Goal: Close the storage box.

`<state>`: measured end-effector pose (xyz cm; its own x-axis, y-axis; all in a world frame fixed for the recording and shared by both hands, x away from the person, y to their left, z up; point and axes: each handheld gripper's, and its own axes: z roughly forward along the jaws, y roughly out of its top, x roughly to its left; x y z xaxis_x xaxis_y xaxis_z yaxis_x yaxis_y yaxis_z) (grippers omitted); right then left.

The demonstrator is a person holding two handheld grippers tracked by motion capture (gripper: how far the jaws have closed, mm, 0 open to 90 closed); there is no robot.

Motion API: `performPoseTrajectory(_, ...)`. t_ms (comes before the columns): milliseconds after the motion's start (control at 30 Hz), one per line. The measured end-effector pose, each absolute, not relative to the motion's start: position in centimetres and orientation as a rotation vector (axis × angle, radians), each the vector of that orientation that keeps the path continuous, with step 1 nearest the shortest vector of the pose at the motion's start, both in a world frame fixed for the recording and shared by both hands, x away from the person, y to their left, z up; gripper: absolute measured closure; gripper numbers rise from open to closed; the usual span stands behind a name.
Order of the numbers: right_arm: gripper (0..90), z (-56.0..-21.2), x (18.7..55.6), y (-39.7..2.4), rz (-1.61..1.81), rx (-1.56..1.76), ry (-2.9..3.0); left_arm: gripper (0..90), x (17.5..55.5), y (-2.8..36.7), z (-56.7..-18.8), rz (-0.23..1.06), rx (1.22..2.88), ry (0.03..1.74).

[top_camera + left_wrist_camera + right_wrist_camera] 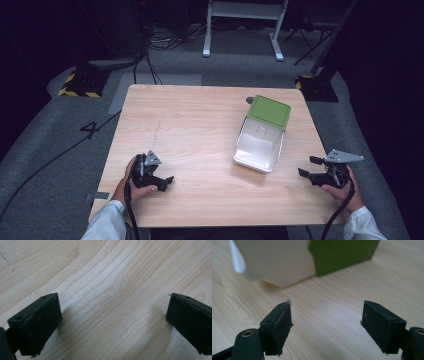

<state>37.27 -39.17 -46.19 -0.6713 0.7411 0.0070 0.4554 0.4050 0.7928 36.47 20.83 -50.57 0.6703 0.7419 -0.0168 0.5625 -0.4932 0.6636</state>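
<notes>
On a pale wooden table (200, 130) with visible grain, a white container (260, 146) with a green lid (270, 111) lies toward the right half, its green end pointing to the far edge. Both tongs rest near the front edge: the left tongs (167, 182) stand apart over bare wood, well away from the container; the right tongs (305, 166) also stand apart, empty, aimed at the container's side nearby. Grey carpet (60, 130) surrounds the table, with black cables (150, 55), a yellow-and-black striped base (80, 85) and a white frame (242, 25) beyond in the dark room.
</notes>
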Motion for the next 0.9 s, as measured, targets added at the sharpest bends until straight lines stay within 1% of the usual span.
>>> performPoseTrajectory(33,24.5,-44.8,37.3,-38.6,1.178,0.990,2.320,0.2,36.5,20.8,-50.6,0.359,2.234,1.002)
performPoseTrajectory(67,24.5,-44.8,37.3,-38.6,1.178,0.990,2.320,0.2,36.5,20.8,-50.6,0.358,2.235,1.001)
performPoseTrajectory(233,25.8,-41.3,37.5,-36.2,1.225,0.850,2.330,0.2,36.5,20.8,-50.6,0.358,2.236,1.002)
performPoseTrajectory(300,26.0,-40.9,37.5,-35.8,1.235,0.832,2.332,0.2,36.5,20.8,-50.6,0.358,2.236,1.002)
performPoseTrajectory(400,27.9,-39.6,37.5,-34.2,1.243,0.761,2.337,0.2,36.5,20.8,-50.6,0.358,2.235,1.001)
performPoseTrajectory(667,29.6,-37.9,37.8,-30.8,1.275,0.649,2.380,0.2,36.5,20.8,-50.6,0.358,2.235,1.001)
performPoseTrajectory(700,29.9,-37.6,38.0,-29.8,1.274,0.625,2.392,0.2,36.5,20.8,-50.6,0.358,2.235,1.001)
performPoseTrajectory(767,30.1,-37.5,38.1,-29.3,1.272,0.616,2.398,0.2,36.5,20.8,-50.6,0.357,2.235,1.002)
performPoseTrajectory(900,30.9,-37.7,38.9,-26.7,1.260,0.567,2.446,0.2,36.5,20.8,-50.6,0.358,2.236,1.001)
